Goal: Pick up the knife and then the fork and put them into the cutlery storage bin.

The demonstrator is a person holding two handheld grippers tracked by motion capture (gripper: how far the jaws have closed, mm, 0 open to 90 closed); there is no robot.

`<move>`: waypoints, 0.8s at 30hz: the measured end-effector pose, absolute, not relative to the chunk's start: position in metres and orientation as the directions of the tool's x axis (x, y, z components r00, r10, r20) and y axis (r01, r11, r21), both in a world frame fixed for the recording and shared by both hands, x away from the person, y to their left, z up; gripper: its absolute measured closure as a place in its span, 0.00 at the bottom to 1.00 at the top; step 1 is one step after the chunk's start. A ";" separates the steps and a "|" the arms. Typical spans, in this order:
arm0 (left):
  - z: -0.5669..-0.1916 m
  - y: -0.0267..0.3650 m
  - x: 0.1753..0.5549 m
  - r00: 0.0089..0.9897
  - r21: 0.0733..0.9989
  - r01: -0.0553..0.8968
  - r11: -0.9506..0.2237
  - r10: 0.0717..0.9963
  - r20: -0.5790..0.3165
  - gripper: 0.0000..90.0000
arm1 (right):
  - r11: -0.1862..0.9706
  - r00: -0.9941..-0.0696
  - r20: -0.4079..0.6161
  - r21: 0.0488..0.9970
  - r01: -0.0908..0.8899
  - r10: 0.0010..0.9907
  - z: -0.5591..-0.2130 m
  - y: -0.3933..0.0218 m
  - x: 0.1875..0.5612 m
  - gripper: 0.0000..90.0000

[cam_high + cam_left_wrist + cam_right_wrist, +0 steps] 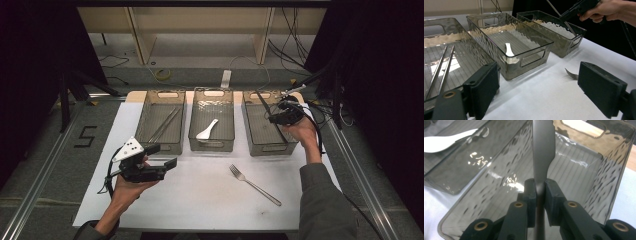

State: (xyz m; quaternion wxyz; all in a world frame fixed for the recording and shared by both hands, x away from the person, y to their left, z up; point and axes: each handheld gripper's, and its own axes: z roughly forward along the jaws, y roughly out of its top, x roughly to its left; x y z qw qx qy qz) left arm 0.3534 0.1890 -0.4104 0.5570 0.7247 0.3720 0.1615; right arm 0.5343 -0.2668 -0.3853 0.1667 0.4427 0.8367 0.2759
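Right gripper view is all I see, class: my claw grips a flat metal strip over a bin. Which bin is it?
Observer: The right bin of three; the right claw holds a knife over it.
Operator: What's in the others?
Observer: The left holds chopsticks, the middle a spoon.
Operator: Anything loose on the table?
Observer: A fork, in front of the bins; the left claw is open and empty.

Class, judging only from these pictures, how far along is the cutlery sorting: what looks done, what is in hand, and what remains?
Done: chopsticks lie in the left bin, a white spoon in the middle bin. In hand: the right gripper is shut on a metal utensil above the right bin. Left: the fork lies on the table; the left gripper is open.
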 end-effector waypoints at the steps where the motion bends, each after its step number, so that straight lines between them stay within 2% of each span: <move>1: -0.410 0.189 0.353 0.671 0.927 0.359 -0.103 0.719 -0.180 0.18 | 0.459 -0.553 -0.037 0.605 0.650 0.833 -0.386 -0.267 0.535 0.90; 16: -0.411 0.188 0.354 0.673 0.927 0.360 -0.107 0.718 -0.179 0.18 | 0.416 -0.501 0.001 0.556 0.720 0.866 -0.406 -0.267 0.540 0.88; 21: -0.411 0.189 0.354 0.674 0.926 0.362 -0.110 0.717 -0.179 0.18 | 0.388 -0.479 0.011 0.569 0.725 0.878 -0.399 -0.267 0.540 0.71; 24: -0.411 0.189 0.354 0.675 0.926 0.361 -0.109 0.716 -0.179 0.18 | 0.397 -0.501 0.018 0.586 0.706 0.865 -0.390 -0.265 0.536 0.58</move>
